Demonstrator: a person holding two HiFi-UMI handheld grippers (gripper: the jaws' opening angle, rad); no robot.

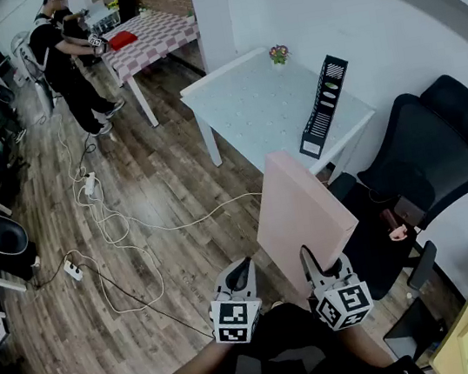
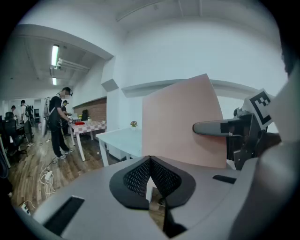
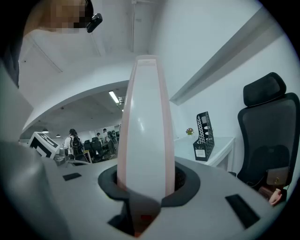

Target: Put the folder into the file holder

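Between the right tongs [image 3: 146, 185] stands the folder [image 3: 145, 117]; label [image 3: 200, 153] on file holder [image 3: 204, 131] illegible.

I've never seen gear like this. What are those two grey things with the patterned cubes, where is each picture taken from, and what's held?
No robot here: a person holds a two-jaw gripper in each hand. One picture comes from a head camera looking down; the others ride on the grippers. The right gripper clamps a flat pink folder. The left gripper is shut and empty. On the white table stand a black mesh file holder and a small potted flower.
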